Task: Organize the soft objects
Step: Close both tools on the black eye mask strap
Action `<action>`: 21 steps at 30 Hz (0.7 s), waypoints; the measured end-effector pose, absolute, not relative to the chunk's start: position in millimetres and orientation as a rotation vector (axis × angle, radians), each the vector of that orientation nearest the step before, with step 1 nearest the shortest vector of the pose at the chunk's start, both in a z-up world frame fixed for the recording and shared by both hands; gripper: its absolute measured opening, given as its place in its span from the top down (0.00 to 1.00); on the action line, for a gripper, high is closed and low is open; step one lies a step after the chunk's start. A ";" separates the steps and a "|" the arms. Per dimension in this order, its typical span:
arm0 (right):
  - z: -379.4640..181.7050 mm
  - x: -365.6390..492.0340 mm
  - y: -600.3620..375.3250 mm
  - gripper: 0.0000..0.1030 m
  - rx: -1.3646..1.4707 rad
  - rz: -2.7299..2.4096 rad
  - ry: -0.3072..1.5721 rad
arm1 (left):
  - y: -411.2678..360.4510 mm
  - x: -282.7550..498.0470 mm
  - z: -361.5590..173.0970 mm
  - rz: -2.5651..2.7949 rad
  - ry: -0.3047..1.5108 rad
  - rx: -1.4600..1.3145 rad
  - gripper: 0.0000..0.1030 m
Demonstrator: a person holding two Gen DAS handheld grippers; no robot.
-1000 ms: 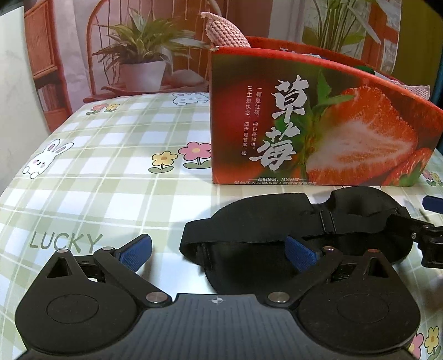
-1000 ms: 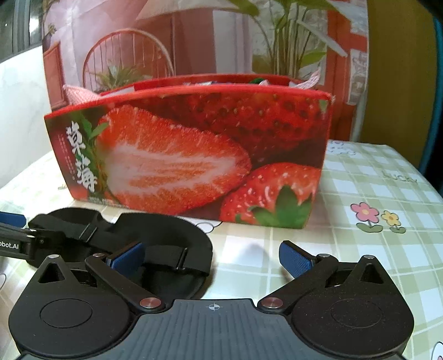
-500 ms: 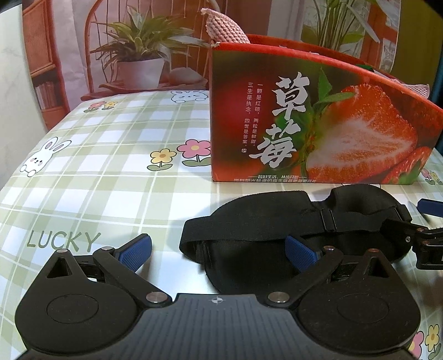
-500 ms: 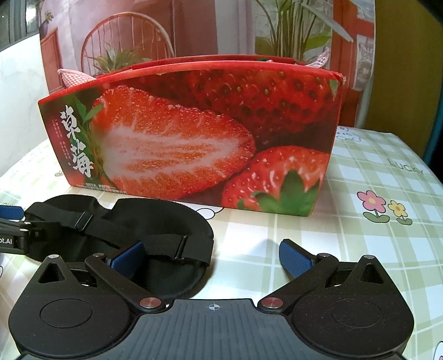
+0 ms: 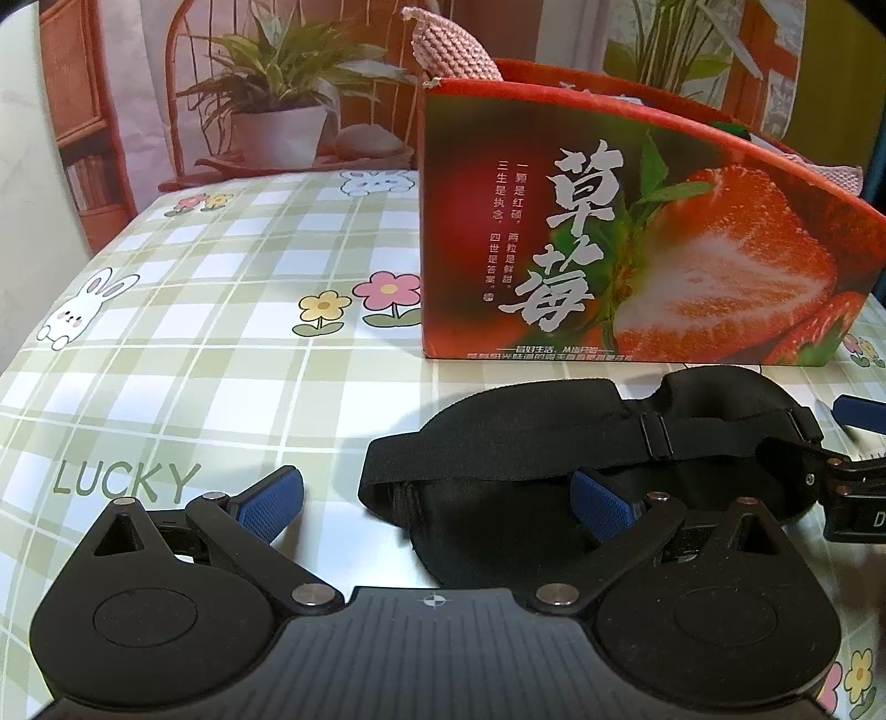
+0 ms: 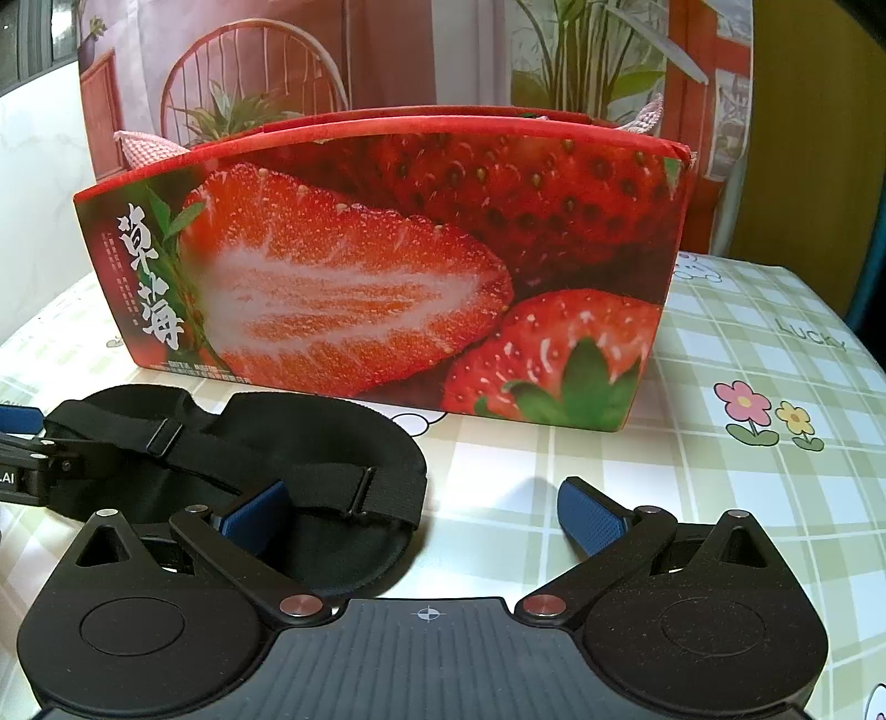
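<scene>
Both jaws wide — black eye mask (strap looped over) lies flat btwn grippers.

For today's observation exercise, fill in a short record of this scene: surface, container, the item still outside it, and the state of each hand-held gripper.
surface: checked tablecloth with flowers, rabbits and the word LUCKY
container: strawberry box, open at the top, pink knitted item sticking out
item outside: black eye mask, flat on the cloth in front of the box, strap uppermost
left hand-held gripper: open, straddling one end of the mask
right hand-held gripper: open, straddling the other end
</scene>
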State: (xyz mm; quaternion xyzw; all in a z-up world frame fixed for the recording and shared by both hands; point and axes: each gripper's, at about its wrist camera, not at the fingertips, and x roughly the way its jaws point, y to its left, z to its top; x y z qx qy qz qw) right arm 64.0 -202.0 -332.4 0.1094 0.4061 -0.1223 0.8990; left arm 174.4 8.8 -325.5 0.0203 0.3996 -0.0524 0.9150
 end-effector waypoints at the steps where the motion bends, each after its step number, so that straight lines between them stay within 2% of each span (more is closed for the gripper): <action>1: -333.1 64.5 -202.5 0.00 0.225 -0.252 0.841 | 9.7 175.5 -324.8 -0.114 0.831 0.042 0.00; 6: -334.4 65.6 -202.1 0.00 0.224 -0.250 0.843 | 13.4 173.8 -322.5 -0.115 0.861 0.019 0.02; 9: -334.3 64.9 -202.9 0.00 0.228 -0.244 0.841 | 11.6 168.3 -321.4 -0.097 0.857 0.012 0.07; 12: -333.6 64.0 -203.3 0.00 0.230 -0.243 0.840 | 9.5 164.1 -317.9 -0.104 0.852 0.004 0.22; 16: -333.2 63.1 -203.0 0.00 0.233 -0.241 0.837 | 6.3 158.4 -314.8 -0.131 0.837 -0.003 0.50; 21: -332.2 62.7 -202.9 0.00 0.235 -0.238 0.836 | 1.4 151.6 -315.0 -0.182 0.827 -0.027 0.66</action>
